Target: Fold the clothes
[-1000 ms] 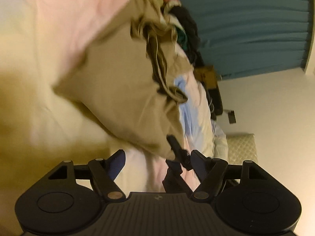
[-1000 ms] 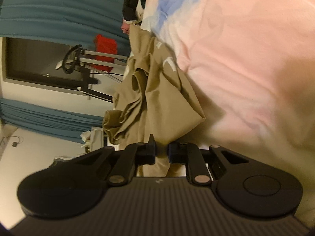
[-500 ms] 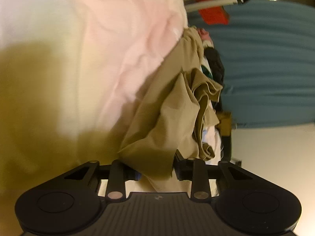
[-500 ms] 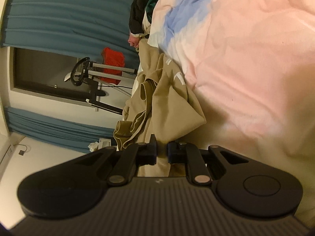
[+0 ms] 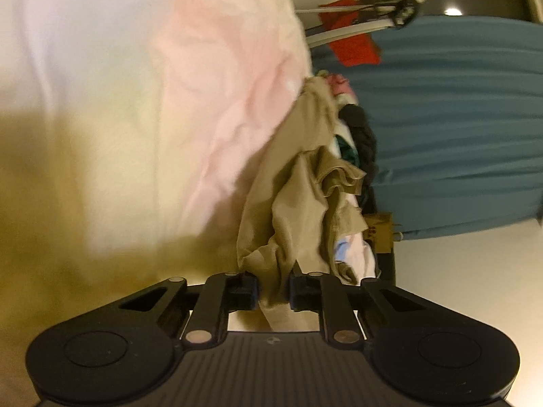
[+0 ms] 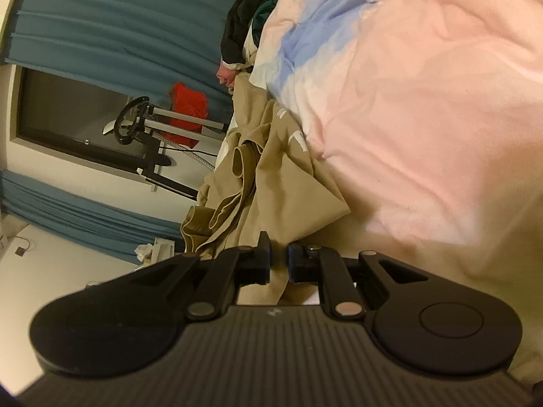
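Tan garment (image 5: 298, 203), thin matte knit, crumpled with ribbed hem folds, lies on a soft pink-and-blue quilt (image 6: 424, 101), wrinkled and puffy. Left gripper (image 5: 273, 288), black plastic, jaws closing with a bunched tan edge between the pads. Right gripper (image 6: 278, 264) pinches another edge of the same garment, jaws nearly pressed together. Dark clothes pile (image 6: 244, 23) at the quilt's far end. Pleated teal curtain (image 5: 458, 118) behind.
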{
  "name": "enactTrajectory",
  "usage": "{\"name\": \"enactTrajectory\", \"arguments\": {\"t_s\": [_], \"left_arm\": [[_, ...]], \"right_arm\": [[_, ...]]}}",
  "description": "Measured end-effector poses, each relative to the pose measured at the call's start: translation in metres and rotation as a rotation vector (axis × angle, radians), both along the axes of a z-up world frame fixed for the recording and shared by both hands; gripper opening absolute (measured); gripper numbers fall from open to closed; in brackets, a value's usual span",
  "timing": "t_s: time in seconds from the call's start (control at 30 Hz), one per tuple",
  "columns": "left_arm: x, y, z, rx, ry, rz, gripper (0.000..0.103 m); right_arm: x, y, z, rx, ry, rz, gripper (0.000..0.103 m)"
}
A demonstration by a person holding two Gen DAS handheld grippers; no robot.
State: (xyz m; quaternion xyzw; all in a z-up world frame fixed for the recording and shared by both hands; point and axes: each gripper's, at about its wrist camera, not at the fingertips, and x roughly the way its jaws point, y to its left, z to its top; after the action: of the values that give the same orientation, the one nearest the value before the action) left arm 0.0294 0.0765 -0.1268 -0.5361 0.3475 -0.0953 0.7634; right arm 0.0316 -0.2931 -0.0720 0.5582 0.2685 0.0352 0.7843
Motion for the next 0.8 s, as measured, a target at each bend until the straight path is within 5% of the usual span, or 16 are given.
{"name": "enactTrajectory", "arguments": {"t_s": [0.17,0.4,0.6,0.8], "left_arm": [[-0.018,-0.002,0.021,0.060,-0.104,-0.021,0.011],[-0.037,-0.012,0.051,0.062,-0.145,-0.063,0.011],[-0.099,-0.014,0.086,0.067,-0.178,-0.100,0.011],[-0.152,-0.020,0.092,0.034,-0.161,-0.102,0.011]], "right_arm": [[-0.007,0.004,0.010,-0.014,-0.035,-0.002,0.012],[-0.040,0.007,0.029,-0.041,-0.069,-0.045,0.012],[-0.096,0.004,0.066,-0.078,-0.129,-0.050,0.012],[-0.169,0.008,0.089,-0.224,-0.159,-0.047,0.012]]}}
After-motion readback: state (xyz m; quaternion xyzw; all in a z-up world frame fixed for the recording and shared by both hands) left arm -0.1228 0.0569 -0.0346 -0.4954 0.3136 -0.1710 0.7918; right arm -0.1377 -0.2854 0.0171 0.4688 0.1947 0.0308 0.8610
